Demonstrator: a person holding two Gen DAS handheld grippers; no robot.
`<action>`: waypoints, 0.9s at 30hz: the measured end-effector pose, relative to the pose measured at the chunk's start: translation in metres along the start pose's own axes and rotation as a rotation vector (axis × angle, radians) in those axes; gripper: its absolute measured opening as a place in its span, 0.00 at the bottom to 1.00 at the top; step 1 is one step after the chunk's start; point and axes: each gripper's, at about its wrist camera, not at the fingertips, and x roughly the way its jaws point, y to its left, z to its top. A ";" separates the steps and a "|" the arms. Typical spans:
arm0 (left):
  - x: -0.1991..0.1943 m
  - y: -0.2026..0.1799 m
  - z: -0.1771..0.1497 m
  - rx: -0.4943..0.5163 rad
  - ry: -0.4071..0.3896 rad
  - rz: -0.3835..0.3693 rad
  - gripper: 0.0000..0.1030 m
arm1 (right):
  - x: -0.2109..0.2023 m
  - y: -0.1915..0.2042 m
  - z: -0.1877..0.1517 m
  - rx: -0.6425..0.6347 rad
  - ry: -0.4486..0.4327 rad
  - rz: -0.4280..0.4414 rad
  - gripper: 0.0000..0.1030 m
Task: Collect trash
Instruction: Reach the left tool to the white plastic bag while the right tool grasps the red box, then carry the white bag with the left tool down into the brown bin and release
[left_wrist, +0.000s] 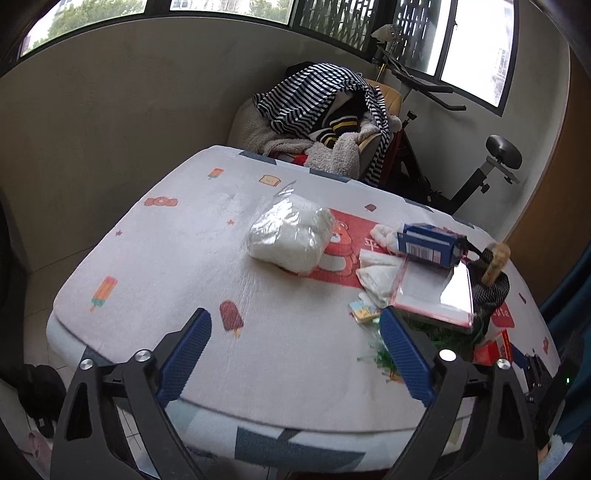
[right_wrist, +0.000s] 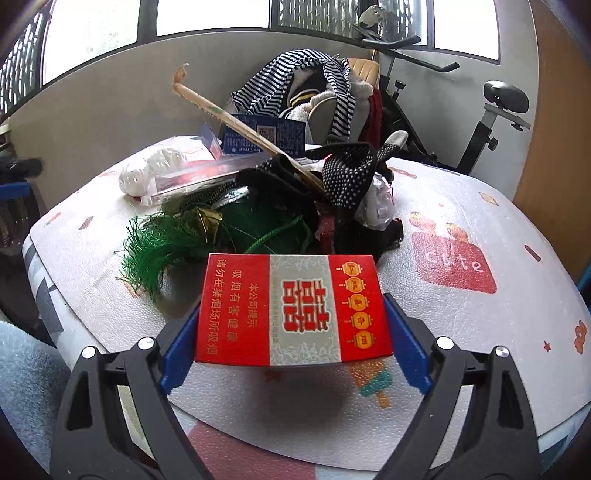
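Right gripper (right_wrist: 293, 314): blue-padded jaws clamped on a flat red-and-silver cardboard cigarette box (right_wrist: 293, 310), one pad against each short side, box lifted off the table and casting a shadow on the cloth below.

Left gripper (left_wrist: 295, 354): jaws spread wide, nothing between the pads, hovering over bare cloth at the near edge of the table (left_wrist: 166, 258), which wears a white fleece cover printed with popsicles and bears.

Outward from the right gripper:
- 11 o'clock, just past the box: green tasselled cord bundle (right_wrist: 177, 240) with a small gold bell.
- 12 o'clock: heap of trash, a black fabric piece with white dots (right_wrist: 347, 173) on top and a long beige paper chopstick sleeve (right_wrist: 229, 118) sticking up toward 11.
- Behind the heap: dark blue printed carton (right_wrist: 264, 138).
- 10 o'clock: clear plastic zip bag (right_wrist: 192, 177), touching a crumpled white tissue wad (right_wrist: 147, 173).

Outward from the left gripper:
- 12 o'clock, mid-table, apart from the heap: white soft pack in clear plastic wrap (left_wrist: 291, 236).
- 1 to 2 o'clock: same trash heap; blue carton (left_wrist: 428, 243) lies above the zip bag (left_wrist: 432, 291), folded white tissues beside it.
- Right pad tip sits just beside a small yellow-and-blue wrapper (left_wrist: 364, 312).

Beyond the table at 12 o'clock: chair piled with striped clothing (left_wrist: 317, 96); exercise bike (left_wrist: 480, 166) at 1 o'clock.
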 end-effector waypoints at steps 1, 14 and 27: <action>0.009 -0.002 0.011 0.009 0.003 0.001 0.84 | 0.000 0.000 0.001 0.000 -0.002 0.003 0.86; 0.142 0.006 0.099 0.019 0.043 0.001 0.94 | -0.001 0.000 0.000 0.003 -0.003 0.019 0.86; 0.170 -0.018 0.075 0.213 0.196 -0.007 0.57 | 0.003 -0.002 -0.002 0.017 0.009 0.026 0.86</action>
